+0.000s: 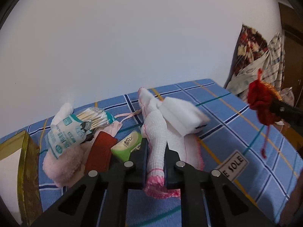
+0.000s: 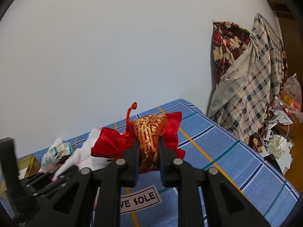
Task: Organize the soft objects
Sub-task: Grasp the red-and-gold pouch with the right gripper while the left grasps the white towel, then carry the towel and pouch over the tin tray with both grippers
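Step in hand, as it seems: two soft things already lifted, carrying to a sorting place not yet done. Left gripper (image 1: 155,147) at 6 o'clock of the left wrist view, fingers (image 1: 141,157) pressed onto a white gauze-like cloth (image 1: 157,132) with pink edge; this cloth hanging over a white folded pad (image 1: 181,117) and a pink-trimmed towel (image 1: 191,145) on the bed (image 1: 236,141) with blue checked sheet. Right gripper (image 2: 148,147) at 6 o'clock of the right wrist view, fingers pinching a red and gold drawstring pouch (image 2: 149,136), held above the sheet; same pouch visible at 3 o'clock of the left wrist view.

Still lying in a heap around 8 to 9 o'clock of the left view: a bag of cotton swabs (image 1: 75,124), a green tissue pack (image 1: 126,143), a dark red cloth (image 1: 100,151), a pink fluffy item (image 1: 62,168).

Containers: a gold-edged box (image 1: 26,170) at 8 o'clock, interior pale, contents not possible to tell. The swab bag full of swabs. Pouch closed by its cord, contents hidden.

Next move probably calling for a gentle lift of the cloth, so as not to drag the pad with it, then a clear choice of destination.
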`<state>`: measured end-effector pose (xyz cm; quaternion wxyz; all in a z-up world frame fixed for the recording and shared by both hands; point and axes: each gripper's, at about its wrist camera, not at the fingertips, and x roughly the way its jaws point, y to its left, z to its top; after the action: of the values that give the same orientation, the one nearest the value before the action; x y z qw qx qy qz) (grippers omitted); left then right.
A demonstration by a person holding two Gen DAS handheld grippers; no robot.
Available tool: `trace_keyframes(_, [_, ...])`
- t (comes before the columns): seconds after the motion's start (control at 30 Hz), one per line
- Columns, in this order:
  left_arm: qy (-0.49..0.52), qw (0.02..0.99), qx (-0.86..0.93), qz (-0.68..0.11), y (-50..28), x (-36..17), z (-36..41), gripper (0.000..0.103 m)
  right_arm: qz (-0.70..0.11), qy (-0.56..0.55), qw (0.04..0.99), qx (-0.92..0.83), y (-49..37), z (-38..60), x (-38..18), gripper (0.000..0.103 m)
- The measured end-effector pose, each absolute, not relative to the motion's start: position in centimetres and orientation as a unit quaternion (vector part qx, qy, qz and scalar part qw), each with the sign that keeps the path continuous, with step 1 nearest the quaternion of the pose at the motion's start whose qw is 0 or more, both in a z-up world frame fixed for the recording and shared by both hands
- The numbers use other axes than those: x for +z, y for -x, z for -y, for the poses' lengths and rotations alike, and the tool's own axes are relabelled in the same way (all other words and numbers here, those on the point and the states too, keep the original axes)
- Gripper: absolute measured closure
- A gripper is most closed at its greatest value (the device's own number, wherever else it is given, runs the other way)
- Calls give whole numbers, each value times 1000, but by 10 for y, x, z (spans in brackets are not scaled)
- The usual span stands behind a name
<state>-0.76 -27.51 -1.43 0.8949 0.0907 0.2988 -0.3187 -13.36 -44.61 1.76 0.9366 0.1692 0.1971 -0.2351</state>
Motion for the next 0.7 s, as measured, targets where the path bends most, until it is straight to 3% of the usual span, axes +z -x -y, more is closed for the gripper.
trace_keyframes(0.37, [-10, 921, -338, -195, 56, 51, 178, 90, -173, -160, 943, -237, 135, 442, 17, 86])
trace_keyframes(0.7, [-13, 942, -285, -180, 52, 51, 108, 90, -162, -100, 945, -266, 131, 416, 10, 86])
